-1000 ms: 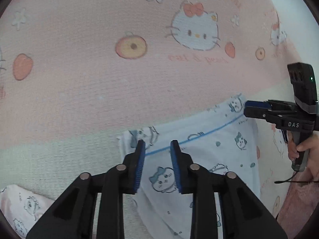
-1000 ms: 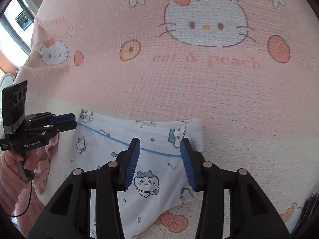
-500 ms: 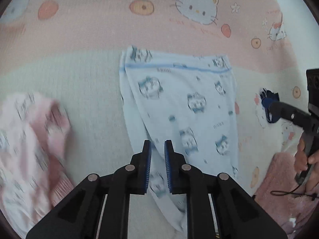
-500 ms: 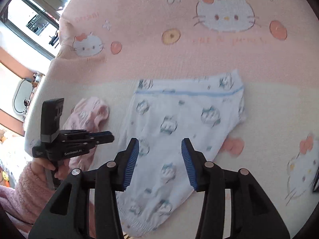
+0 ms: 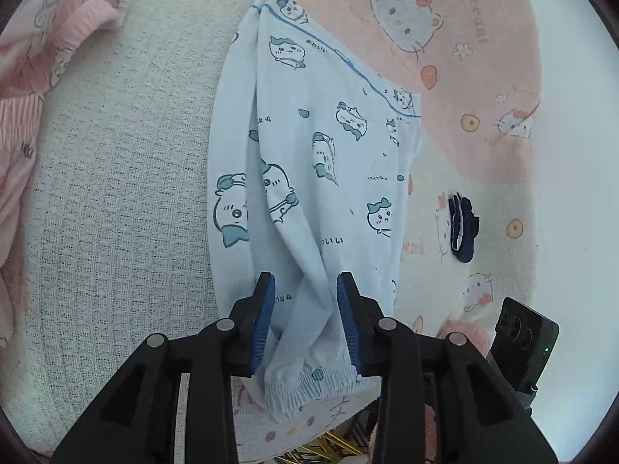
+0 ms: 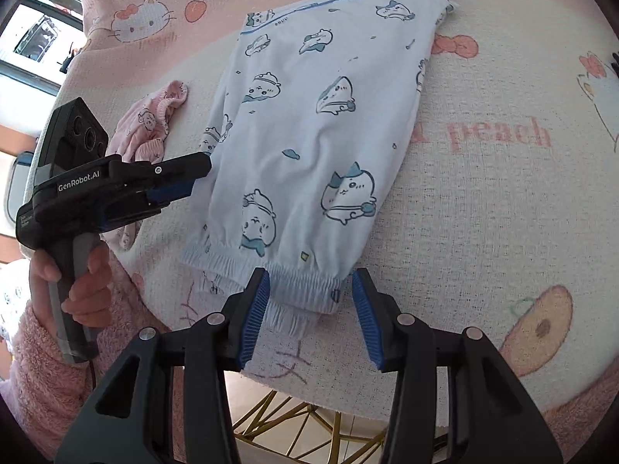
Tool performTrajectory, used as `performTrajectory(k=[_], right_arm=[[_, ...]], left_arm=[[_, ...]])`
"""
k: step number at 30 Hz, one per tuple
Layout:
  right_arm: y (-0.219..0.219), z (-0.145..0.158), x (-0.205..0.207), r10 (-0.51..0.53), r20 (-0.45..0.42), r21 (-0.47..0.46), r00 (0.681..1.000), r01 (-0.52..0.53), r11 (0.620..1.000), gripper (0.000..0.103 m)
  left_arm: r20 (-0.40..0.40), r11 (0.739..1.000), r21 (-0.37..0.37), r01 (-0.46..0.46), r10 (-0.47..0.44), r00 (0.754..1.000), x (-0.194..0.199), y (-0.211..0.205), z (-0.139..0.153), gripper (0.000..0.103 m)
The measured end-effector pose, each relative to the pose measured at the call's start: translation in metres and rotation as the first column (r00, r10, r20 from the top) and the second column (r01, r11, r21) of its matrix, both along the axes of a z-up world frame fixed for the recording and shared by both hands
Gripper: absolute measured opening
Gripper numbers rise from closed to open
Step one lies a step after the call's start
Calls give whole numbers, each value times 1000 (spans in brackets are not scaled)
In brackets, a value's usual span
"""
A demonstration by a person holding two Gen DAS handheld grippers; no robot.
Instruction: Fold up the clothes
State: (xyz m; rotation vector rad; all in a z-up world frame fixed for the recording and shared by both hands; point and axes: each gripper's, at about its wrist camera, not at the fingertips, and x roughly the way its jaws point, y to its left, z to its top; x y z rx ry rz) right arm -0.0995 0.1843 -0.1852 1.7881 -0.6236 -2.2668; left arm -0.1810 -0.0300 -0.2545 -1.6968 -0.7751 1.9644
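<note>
The pale blue trousers (image 5: 329,162) lie flat on the blanket-covered tabletop (image 5: 116,193), already doubled leg over leg, waistband with its blue stripe at the far end and the gathered cuffs (image 6: 271,282) at the near edge. A pink garment (image 5: 46,46) sits bunched well apart to one side, and a small dark item (image 5: 462,228) lies on the other side.

The left gripper (image 5: 305,321) hovers over the lower leg just above the cuffs; its jaws are opening, cloth lies between them, but the pads do not press on it. The right gripper (image 6: 307,309) stands at the cuff end with jaws parted, astride the elastic hem and not clamped on it. A hand (image 6: 73,270) in a fuzzy pink sleeve carries the left tool in the right wrist view.

Judgement: the lengthwise fold is done and the crosswise fold is being set up. The next move calls for both jaws to close on the cuffs, one toward each corner, catching both layers, then carrying the hem up to the waistband without dragging the lower layer.
</note>
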Motion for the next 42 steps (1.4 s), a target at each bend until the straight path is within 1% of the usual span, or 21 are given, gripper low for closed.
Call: performTrajectory(k=[2,4,5,7,8,12,15,18,21,22,23,24,25,27,31,34,37,39,40,41,42], right_arm=[[5,-2,1,-23,5,-5,1000,23,1000,46],[8,-5,1,-32,14,6,999,32,999,46],[10,-6,1,-36,18,8,999,36,999,46],[12,-5,1,-44,21,5,999,44,999,46],[14,-4,2,-46,22,4,999,46,999,46],[16,4,3,-48,5,-4,999,48,999,46],[16,6,5,-47,1,-1,999,47,999,46],[17,2,5,-57,-3,-8,998,57,998,46],[17,-7,4,-59,16,15,998,59,998,46],[18,-7,5,-66,12,10,998,66,998,46],[21,-6,6,-75,-1,3,997,75,997,46],[23,-4,7,-81,-19,-3,997,81,997,46],[25,-3,6,-89,-33,-4,996,89,996,46],[31,-2,4,-115,-47,-13,992,115,993,48],[34,-17,-1,-131,-6,-96,991,130,987,56],[28,-19,-1,-109,-7,-125,994,107,986,57],[17,-23,-1,-70,-15,-155,997,67,986,57],[9,-27,-1,-42,-22,-176,999,37,984,51],[6,-27,-1,-33,-34,-154,999,27,988,31],[5,-28,-1,-27,-25,-135,999,24,991,22],[6,-28,0,-29,-16,-140,999,26,990,18]], left_arm=[[1,999,-28,31,-31,1000,1,7,-2,35],[4,996,-56,64,-63,998,2,14,-4,24],[7,994,-69,80,-80,997,3,17,-5,14],[-16,996,-72,60,-61,998,5,15,3,8],[-23,996,-76,39,-41,999,6,12,7,3],[-72,991,-131,-31,22,997,15,1,27,2],[-54,985,-129,-111,105,993,26,-12,27,2],[42,980,-182,-80,89,995,28,-12,-3,2],[53,984,-141,-113,122,991,31,-19,-11,6],[50,981,-127,-143,150,987,33,-24,-10,8],[42,977,-119,-176,182,982,37,-30,-7,16],[34,972,-111,-205,210,977,41,-36,-4,29],[38,971,-99,-219,224,974,46,-39,-4,33],[52,968,-73,-241,245,968,56,-43,-4,34],[86,978,24,-206,204,975,65,-31,-8,34],[114,980,20,-199,195,974,65,-23,-19,34],[116,978,23,-207,204,972,66,-17,-22,34],[94,983,-9,-182,182,979,65,-12,-19,33],[82,985,-30,-169,171,982,64,-10,-17,30],[73,986,-41,-164,167,983,65,-7,-14,20],[66,986,-49,-162,165,984,66,-5,-12,18]])
